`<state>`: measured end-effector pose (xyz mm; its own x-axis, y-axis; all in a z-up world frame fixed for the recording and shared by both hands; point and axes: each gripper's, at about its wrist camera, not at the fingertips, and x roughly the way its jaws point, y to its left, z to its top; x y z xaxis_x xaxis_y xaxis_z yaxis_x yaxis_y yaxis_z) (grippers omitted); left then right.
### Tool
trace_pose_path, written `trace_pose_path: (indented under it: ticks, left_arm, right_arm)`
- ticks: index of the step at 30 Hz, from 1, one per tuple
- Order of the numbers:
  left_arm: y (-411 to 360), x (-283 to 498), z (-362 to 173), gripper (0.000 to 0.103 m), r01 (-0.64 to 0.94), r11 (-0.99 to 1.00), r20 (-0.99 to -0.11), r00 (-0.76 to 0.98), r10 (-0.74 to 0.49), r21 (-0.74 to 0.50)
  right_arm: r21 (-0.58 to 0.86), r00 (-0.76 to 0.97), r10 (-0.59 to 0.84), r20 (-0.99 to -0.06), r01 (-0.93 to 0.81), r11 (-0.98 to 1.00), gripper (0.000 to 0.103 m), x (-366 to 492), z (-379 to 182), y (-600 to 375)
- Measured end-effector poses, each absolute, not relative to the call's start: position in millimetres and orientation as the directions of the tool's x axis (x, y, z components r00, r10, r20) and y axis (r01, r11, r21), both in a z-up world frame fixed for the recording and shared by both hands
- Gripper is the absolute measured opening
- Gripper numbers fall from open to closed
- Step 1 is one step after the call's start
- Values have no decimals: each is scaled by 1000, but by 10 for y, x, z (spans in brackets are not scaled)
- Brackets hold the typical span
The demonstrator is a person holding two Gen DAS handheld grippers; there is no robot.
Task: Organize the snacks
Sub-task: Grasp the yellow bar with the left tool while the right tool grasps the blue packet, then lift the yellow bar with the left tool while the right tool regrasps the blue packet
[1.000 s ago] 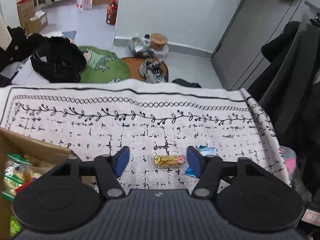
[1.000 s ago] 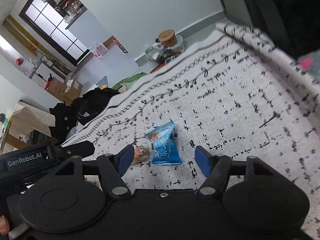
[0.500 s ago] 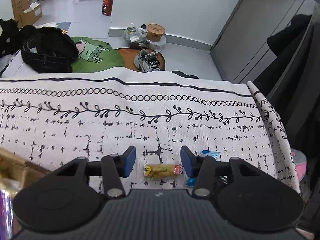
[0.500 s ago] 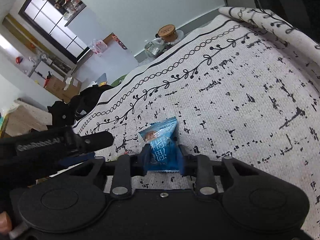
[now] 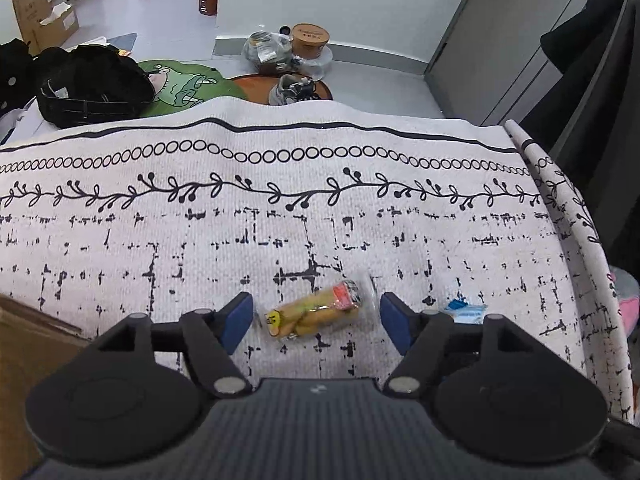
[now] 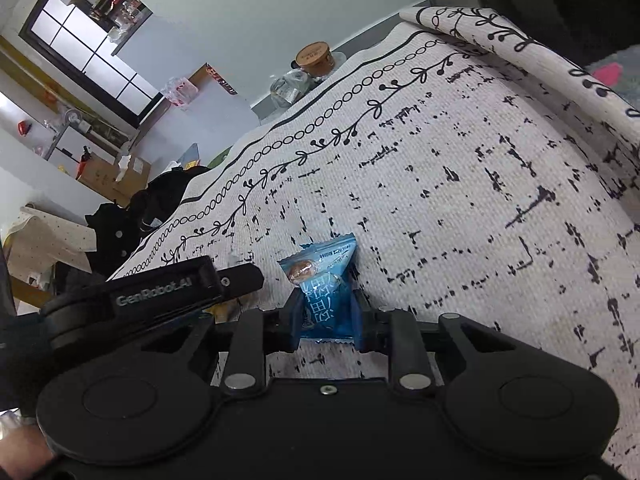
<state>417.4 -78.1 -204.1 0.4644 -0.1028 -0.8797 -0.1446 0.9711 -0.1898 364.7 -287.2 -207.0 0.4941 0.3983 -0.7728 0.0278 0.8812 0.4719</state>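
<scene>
A yellow snack packet (image 5: 310, 314) with a red end lies askew on the patterned cloth (image 5: 280, 208). My left gripper (image 5: 316, 318) is open, with one blue pad on each side of the packet and neither touching it. A blue snack packet (image 6: 326, 296) stands between the pads of my right gripper (image 6: 326, 316), which is shut on its lower half. In the left wrist view a corner of the blue packet (image 5: 464, 312) shows behind the right finger. In the right wrist view the left gripper (image 6: 160, 296) sits close by on the left.
A brown cardboard box (image 5: 24, 332) stands at the near left of the cloth. The cloth's right edge (image 5: 560, 200) curls up beside dark hanging clothes. Beyond the far edge are a black bag (image 5: 92, 88), a green mat, a shoe and jars on the floor.
The right gripper shut on the blue packet and keeps its hold. The left fingers narrowed around the yellow packet, then spread wider again. That packet has turned askew.
</scene>
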Motion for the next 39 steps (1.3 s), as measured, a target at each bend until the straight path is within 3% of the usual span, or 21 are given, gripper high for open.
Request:
trace_pose_path:
  ticks: [7,10,13,14,15,23,34,38,39]
  left_arm:
    - [-821,4144,-2084,68,-142,975,-874,479,-86,-174]
    - [-814,4117,-2099,61,-144,976,-872,483,-76,-165]
    - [-798,4077,-2092,40,-150,977,-876,478,-60,-149]
    - [-780,4063,-2083,26,-156,976,-876,478,-61,-153]
    - [-759,4050,-2072,19,-162,974,-877,476,-61,-156]
    - [-679,3843,-1851,19,-151,970,-865,493,-94,-192]
    - [-589,3493,-1471,19,-139,960,-846,515,-138,-242]
    - [-530,3320,-1372,19,-146,955,-838,526,-147,-259]
    - [-516,3277,-1355,19,-148,953,-836,528,-148,-263]
  right_arm:
    - [465,492,391,-778,32,885,24,3637,-2058,-2877]
    - [459,491,388,-780,29,888,24,3627,-2058,-2868]
    - [455,490,384,-782,28,890,24,3618,-2056,-2864]
    - [453,491,383,-782,28,891,24,3617,-2055,-2861]
    - [452,491,382,-783,27,892,24,3616,-2056,-2858]
    - [427,497,353,-793,41,903,22,3514,-1980,-2848]
    - [396,537,335,-774,-1,918,12,3303,-1710,-2777]
    - [357,552,319,-770,-40,933,12,3173,-1644,-2712]
    - [344,547,319,-774,-60,937,17,3172,-1651,-2676]
